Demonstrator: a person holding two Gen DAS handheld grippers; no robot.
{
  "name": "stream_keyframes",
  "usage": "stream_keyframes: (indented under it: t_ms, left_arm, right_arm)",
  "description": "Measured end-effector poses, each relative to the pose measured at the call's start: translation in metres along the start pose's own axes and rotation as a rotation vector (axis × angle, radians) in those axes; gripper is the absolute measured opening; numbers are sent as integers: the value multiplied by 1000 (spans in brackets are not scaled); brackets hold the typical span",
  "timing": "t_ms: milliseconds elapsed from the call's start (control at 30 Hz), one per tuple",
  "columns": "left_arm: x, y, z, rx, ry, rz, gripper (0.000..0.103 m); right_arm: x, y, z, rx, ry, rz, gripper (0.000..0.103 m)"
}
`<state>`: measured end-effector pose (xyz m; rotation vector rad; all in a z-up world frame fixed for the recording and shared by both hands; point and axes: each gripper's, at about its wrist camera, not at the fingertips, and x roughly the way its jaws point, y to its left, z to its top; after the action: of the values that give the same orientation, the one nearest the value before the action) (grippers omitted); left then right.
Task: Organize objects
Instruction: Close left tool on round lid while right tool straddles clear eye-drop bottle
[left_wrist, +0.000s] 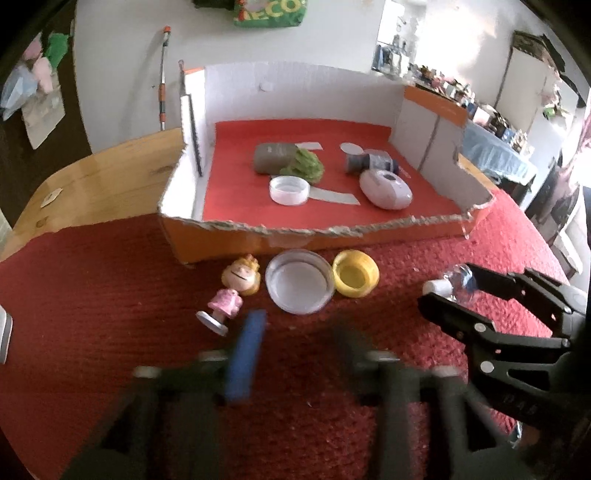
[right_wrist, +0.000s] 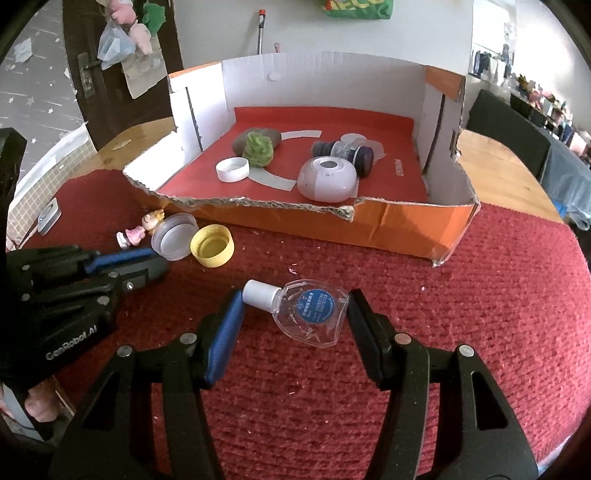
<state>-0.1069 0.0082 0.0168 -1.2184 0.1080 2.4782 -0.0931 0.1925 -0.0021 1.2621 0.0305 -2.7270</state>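
low in the right wrist view, the right hand-held gripper stands wide open with a small clear bottle lying on its side between the fingers on the red cloth; the bottle's white cap touches or nearly touches the blue-padded finger, and the other finger sits just beside its base, not clamped. at the left edge of that frame the left hand-held gripper reaches in; in its own blurred view its fingers are spread apart with nothing between them. just past it, at middle left, lie a small doll, a clear lid and a yellow cap, side by side in front of the torn orange box. inside the box, in the upper middle of the frame, are a white cap, a green fuzzy lump against a grey block, a white rounded case and a dark roll. the wooden table shows beyond the cloth.
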Motion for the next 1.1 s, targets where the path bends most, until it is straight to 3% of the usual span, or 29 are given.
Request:
stream_keyframes:
  t_ms: [100, 233, 400, 467, 567, 800, 833, 1100]
  left_arm:
    - [2, 2, 4, -2, -9, 16, 67]
    - [12, 1, 9, 10, 4, 21, 67]
    - [17, -4, 14, 34, 1, 38, 64]
    - [17, -4, 14, 42, -2, 42, 58]
    - [14, -3, 13, 42, -2, 6, 41]
    - [8, 2, 8, 22, -1, -11, 40]
    - [7, 3, 8, 17, -1, -16, 40]
    - [1, 4, 3, 10, 0, -17, 40]
  right_arm:
    - [1, -1, 0, -5, 2, -9, 57]
    - [6, 3, -1, -28, 16, -28, 66]
    - [6, 5, -6, -43, -3, -43, 67]
    - [6, 6, -6, -41, -11, -39, 56]
    - [6, 8, -6, -46, -10, -38, 55]
    - [-2, 15, -6, -51, -28, -9, 55]
    - [-2, 14, -5, -48, -28, -5, 39]
    - [1, 10, -5, -22, -11, 25, 39]
